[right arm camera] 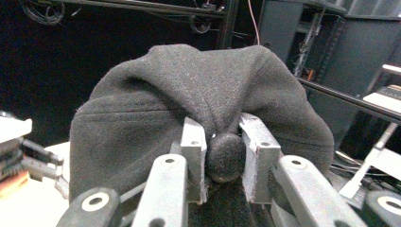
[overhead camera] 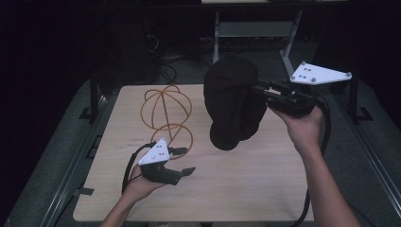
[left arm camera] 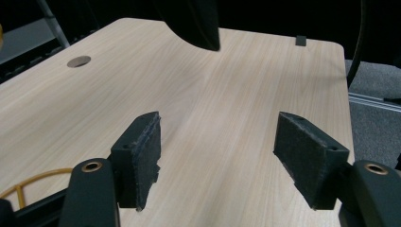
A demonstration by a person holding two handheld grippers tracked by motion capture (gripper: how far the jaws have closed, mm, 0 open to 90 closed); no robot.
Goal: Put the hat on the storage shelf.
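Your right gripper (right arm camera: 221, 161) is pinching the black cap (overhead camera: 232, 101), holding it above the table (overhead camera: 246, 189). Left gripper (left arm camera: 217, 158) spread, near the wire frame (overhead camera: 166, 111).

Your table (overhead camera: 227, 189) is light wood with round corners. An orange wire stand (overhead camera: 165, 111) made of hoops sits on its far left part. A small round hole (left arm camera: 78, 61) is in the tabletop. Behind the table you can see a grey metal frame (overhead camera: 255, 29) and dark cables (overhead camera: 165, 61) on the floor.
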